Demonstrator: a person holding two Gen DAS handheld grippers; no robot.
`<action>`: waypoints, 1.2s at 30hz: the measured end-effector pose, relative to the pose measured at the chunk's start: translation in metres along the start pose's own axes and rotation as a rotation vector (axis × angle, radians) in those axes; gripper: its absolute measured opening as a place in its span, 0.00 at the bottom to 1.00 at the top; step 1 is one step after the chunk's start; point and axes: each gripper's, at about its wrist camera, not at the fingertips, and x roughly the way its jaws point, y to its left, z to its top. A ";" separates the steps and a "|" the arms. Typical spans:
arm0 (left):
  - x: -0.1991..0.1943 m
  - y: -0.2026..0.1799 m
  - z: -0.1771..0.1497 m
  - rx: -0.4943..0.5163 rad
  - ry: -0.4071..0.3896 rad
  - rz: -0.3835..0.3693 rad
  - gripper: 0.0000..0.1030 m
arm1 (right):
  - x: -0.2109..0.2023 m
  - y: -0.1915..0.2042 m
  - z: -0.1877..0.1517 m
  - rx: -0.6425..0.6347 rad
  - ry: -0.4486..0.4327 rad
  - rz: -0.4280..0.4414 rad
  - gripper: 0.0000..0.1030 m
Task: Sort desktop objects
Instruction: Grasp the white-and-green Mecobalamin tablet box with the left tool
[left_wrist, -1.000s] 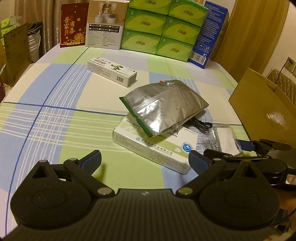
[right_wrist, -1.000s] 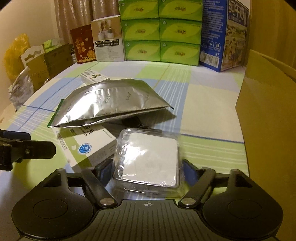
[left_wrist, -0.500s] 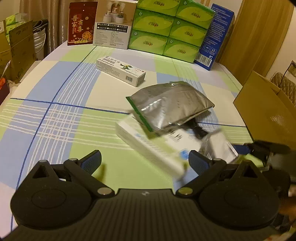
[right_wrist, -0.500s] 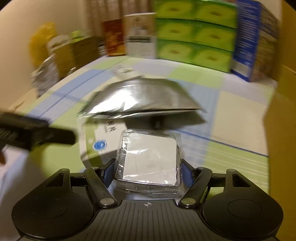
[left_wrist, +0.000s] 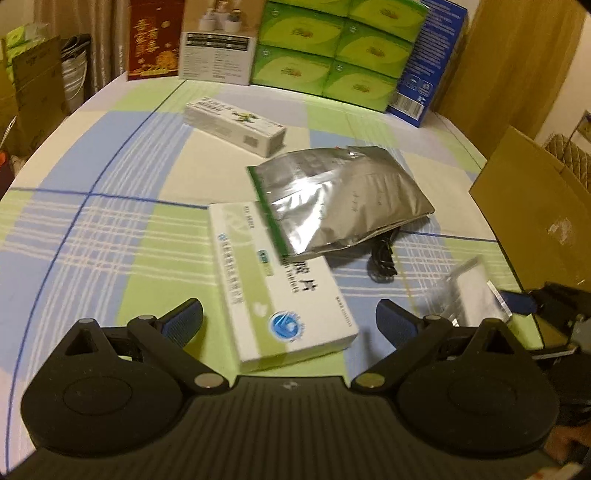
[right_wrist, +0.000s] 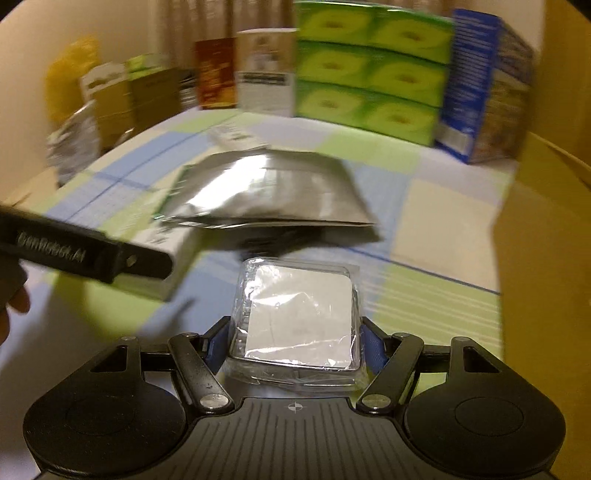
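My right gripper (right_wrist: 293, 341) is shut on a clear plastic packet with a white square inside (right_wrist: 299, 314), held above the table; the same packet (left_wrist: 469, 291) shows at the right of the left wrist view. My left gripper (left_wrist: 290, 319) is open, its fingers on either side of the near end of a white and green medicine box (left_wrist: 280, 291). A silver foil pouch (left_wrist: 340, 199) lies partly over that box's far end. A black cable (left_wrist: 382, 258) pokes out from under the pouch. A long white tube box (left_wrist: 234, 123) lies farther back.
An open cardboard box (left_wrist: 535, 206) stands at the table's right edge. Green tissue packs (left_wrist: 336, 51), a blue carton (left_wrist: 428, 62), a white box (left_wrist: 218, 40) and a red packet (left_wrist: 155, 40) line the far edge. The checked tablecloth (left_wrist: 110, 229) covers the table.
My right gripper has lifted the clear packet off the table and away from the medicine box. My left gripper has moved forward, and the medicine box now lies between its open fingers.
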 end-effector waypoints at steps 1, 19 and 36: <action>0.004 -0.003 0.000 0.015 0.000 0.008 0.92 | 0.000 -0.003 0.000 0.012 0.001 -0.007 0.66; -0.060 -0.042 -0.070 0.089 0.028 0.028 0.69 | -0.054 0.012 -0.043 0.123 0.046 -0.040 0.66; -0.051 -0.044 -0.076 0.074 -0.016 0.063 0.74 | -0.061 0.012 -0.059 0.163 0.022 -0.063 0.79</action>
